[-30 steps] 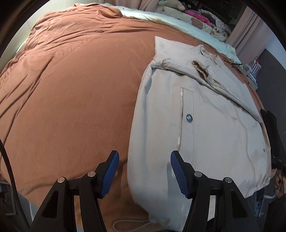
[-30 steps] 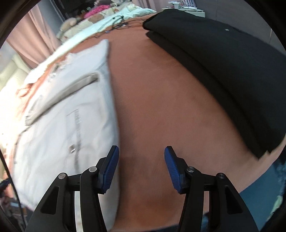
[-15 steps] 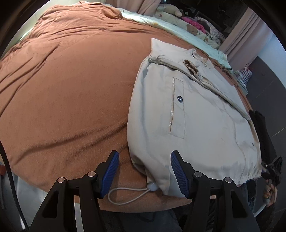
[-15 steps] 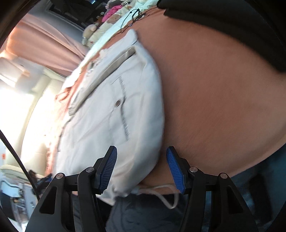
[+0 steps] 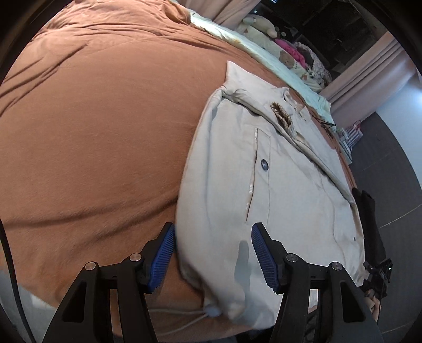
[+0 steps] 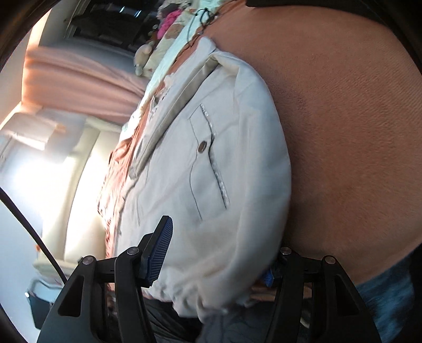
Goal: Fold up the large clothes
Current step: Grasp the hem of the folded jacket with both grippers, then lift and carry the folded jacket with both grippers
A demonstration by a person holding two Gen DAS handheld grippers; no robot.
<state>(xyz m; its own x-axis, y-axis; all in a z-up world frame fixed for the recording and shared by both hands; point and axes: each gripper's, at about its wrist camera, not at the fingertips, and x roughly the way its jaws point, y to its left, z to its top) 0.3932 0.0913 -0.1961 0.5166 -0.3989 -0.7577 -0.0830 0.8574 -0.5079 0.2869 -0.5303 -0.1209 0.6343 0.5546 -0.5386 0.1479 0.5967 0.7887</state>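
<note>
The left hand-held gripper (image 5: 213, 254) stood about half open over the near edge of the bed, its blue pads (image 5: 162, 257) on either side of the jacket's near-left hem corner, with no pad pressing the cloth. The right hand-held gripper (image 6: 215, 250) was also about half open at the jacket's near-right hem corner; bunched cloth filled the space between its jaws and covered most of the right pad, so whether that pad touched the cloth could not be told. The left pad (image 6: 158, 250) stood clear of it.

The beige jacket (image 5: 277, 184) lay flat on the right part of the bed, front up, with its hem at the near edge and its collar toward the far edge. A sleeve was folded across the chest. A pocket with a metal snap (image 5: 264, 165) showed on the front. A white drawstring (image 5: 182, 315) with a round toggle trailed from the hem along the near edge.

A rust-brown blanket (image 5: 92, 132) covered the bed and lay bare to the left of the jacket. A dark garment (image 5: 369, 211) lay at the right edge just beside the jacket. Along the far edge ran pale green bedding (image 5: 263, 55) with stuffed toys (image 5: 259, 22) heaped on it. Pink curtains (image 5: 369, 71) hung beyond the far right corner, and the floor (image 5: 390, 163) was dark grey. In the right wrist view, bright light washed out the room on the left.
</note>
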